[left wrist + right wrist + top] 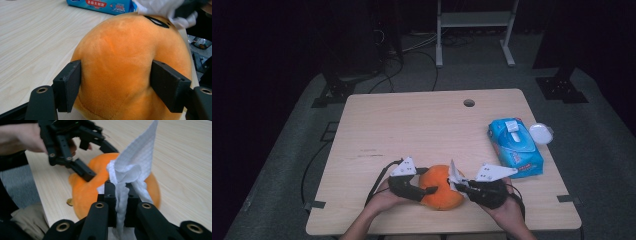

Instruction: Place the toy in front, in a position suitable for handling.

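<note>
An orange plush toy (439, 187) lies near the table's front edge, between both grippers. My left gripper (424, 192) is shut on the orange plush toy (120, 65), its two pads (68, 83) pressing into the sides. My right gripper (457, 185) is shut on a white wipe (133, 167), which sticks up from the jaws against the orange plush toy (86, 190). The white wipe (454, 174) stands up at the toy's right side. In the left gripper view the white wipe (162, 10) rests on the toy's far end, by a black stitched mark.
A blue pack of wet wipes (514, 146) lies at the table's right, with a white round lid (541, 133) beside it at the edge. The wooden table (412, 130) has a cable hole (469, 103) at the back. A white frame stands on the floor beyond.
</note>
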